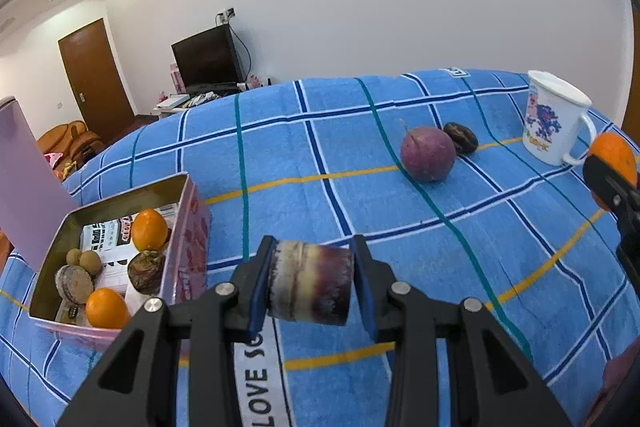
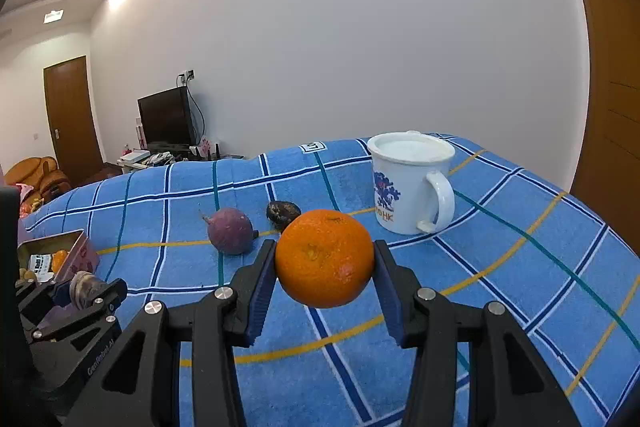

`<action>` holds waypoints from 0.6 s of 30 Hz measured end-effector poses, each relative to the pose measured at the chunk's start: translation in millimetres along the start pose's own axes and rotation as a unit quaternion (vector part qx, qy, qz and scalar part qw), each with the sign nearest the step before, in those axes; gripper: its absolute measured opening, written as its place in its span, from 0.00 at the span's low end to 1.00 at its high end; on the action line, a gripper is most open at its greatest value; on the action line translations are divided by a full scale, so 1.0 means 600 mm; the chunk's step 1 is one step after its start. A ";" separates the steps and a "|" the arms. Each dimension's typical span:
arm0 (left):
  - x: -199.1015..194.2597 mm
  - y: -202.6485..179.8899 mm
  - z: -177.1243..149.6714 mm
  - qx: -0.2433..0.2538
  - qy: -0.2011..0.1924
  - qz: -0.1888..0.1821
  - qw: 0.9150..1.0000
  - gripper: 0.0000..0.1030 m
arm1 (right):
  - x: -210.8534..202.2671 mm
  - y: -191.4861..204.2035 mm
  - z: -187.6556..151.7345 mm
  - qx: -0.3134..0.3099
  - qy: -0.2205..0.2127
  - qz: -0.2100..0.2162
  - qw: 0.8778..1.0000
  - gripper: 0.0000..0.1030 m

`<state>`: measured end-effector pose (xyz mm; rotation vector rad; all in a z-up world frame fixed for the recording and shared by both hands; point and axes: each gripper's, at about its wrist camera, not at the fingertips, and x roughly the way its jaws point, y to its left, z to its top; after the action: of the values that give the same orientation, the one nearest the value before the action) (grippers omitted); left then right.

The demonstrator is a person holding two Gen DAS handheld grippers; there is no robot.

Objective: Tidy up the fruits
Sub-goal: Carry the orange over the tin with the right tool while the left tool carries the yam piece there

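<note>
A: What is the left gripper (image 1: 312, 283) holding?

B: Its jaws are clamping a short cylindrical chunk of purple-and-cream sugarcane (image 1: 310, 283) by its two cut ends, and it is hanging above the blue plaid towel-like cloth (image 1: 360, 155), just right of the open pink metal tin (image 1: 188, 227).

A: And the right gripper (image 2: 325, 265)?

B: Its jaws are pressing on either side of a round orange tangerine (image 2: 325, 258), which is sitting clear of the cloth. In the left wrist view that gripper is showing at the far right edge.

A: What is lying in the tin?

B: Two small orange citrus fruits, one at the far side (image 1: 149, 230) and one at the near corner (image 1: 106, 308), a pair of small tan round longans (image 1: 85, 259), a flat grey-brown disc-shaped piece (image 1: 74, 283) and a dark brown knobbly bulb (image 1: 146, 270), all resting on printed paper. The pale pink lid (image 1: 24, 183) is standing up at the left.

A: What is sitting loose on the cloth?

B: A round dull-purple fruit with a thin stem (image 1: 427, 155), with a smaller dark brown wrinkled fruit (image 1: 461, 138) just behind it; whether they are touching I cannot tell. A white mug with a blue printed figure (image 1: 554, 119) is standing upright farther right, well apart from the tin.
</note>
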<state>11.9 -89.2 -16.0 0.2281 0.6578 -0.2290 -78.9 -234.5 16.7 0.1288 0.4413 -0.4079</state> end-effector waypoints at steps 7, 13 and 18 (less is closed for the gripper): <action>-0.026 0.005 -0.016 0.007 -0.014 -0.002 1.000 0.37 | -0.017 0.009 -0.010 0.006 0.005 0.002 1.000 0.48; -0.043 0.025 -0.031 -0.002 -0.017 -0.001 1.000 0.37 | -0.032 0.019 -0.019 0.003 0.003 0.001 1.000 0.48; -0.060 0.048 -0.046 -0.007 -0.021 0.005 1.000 0.37 | -0.035 0.014 -0.025 0.029 0.016 0.004 0.999 0.48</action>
<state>-23.4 -48.9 -10.9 0.2129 0.6155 -0.2190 -98.5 -216.2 12.5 0.1926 0.4602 -0.4119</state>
